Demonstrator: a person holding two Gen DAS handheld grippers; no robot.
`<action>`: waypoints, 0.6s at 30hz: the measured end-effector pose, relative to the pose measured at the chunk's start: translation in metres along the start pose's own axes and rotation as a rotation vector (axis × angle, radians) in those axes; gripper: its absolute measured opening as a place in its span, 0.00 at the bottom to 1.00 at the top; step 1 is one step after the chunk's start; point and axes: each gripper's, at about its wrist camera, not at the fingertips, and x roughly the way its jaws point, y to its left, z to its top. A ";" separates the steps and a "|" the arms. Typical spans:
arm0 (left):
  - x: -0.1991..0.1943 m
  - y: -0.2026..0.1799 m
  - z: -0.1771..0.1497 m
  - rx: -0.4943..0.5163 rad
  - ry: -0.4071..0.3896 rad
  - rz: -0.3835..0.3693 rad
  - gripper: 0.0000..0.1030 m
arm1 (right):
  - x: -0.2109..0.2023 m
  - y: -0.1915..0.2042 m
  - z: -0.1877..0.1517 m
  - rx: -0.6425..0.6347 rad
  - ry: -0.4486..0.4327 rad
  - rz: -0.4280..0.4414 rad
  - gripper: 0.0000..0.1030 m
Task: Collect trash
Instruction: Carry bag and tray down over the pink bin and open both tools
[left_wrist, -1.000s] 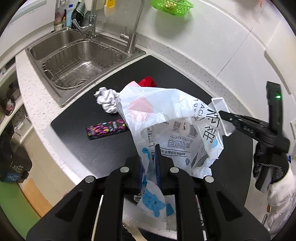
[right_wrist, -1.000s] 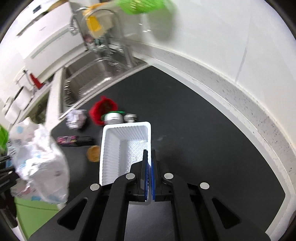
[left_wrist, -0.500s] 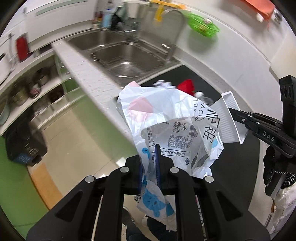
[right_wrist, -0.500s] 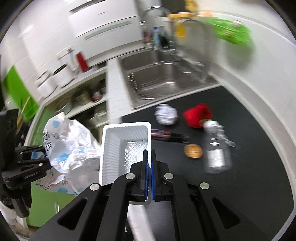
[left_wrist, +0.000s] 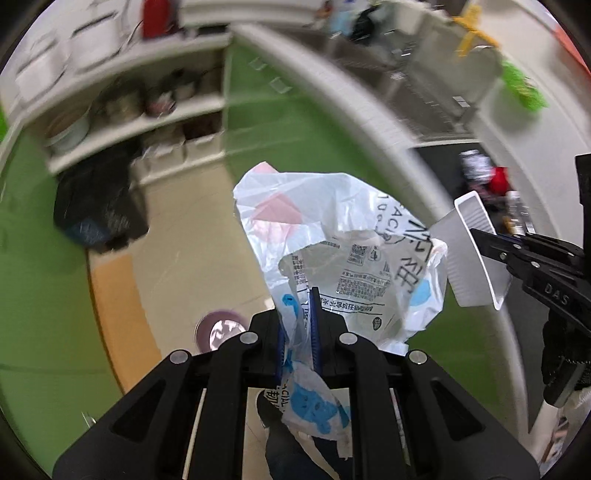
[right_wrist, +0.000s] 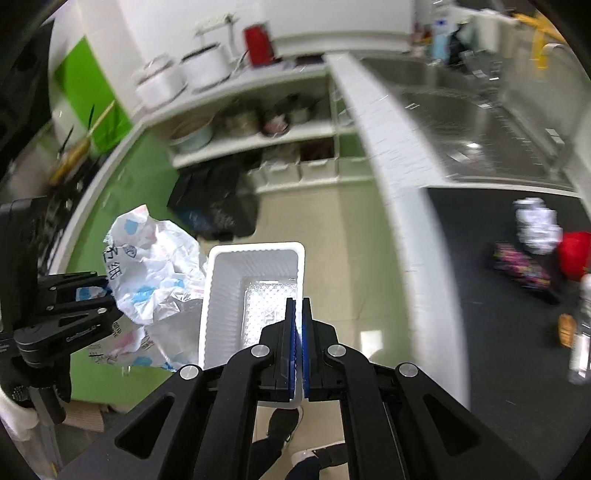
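Off the worktop (right_wrist: 406, 184) now and out over the floor (left_wrist: 177, 266), swung clear with 2 loads: left gripper (left_wrist: 298, 332) jaws clamped on plastic bag (left_wrist: 332, 236), right gripper (right_wrist: 298, 332) jaws pinching white tray (right_wrist: 255, 288) beside it, binward probably.

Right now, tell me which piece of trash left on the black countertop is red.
The rounded red lump at the counter's far right, beside the crumpled silvery foil ball; the other leftovers are silvery, dark patterned or clear.
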 end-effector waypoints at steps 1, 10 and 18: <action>0.008 0.008 -0.003 -0.013 0.008 0.006 0.11 | 0.012 0.004 0.000 -0.010 0.014 0.005 0.02; 0.131 0.104 -0.055 -0.156 0.105 0.050 0.11 | 0.167 0.025 -0.027 -0.090 0.171 0.025 0.02; 0.257 0.157 -0.111 -0.212 0.183 0.100 0.11 | 0.273 0.019 -0.071 -0.097 0.246 0.033 0.02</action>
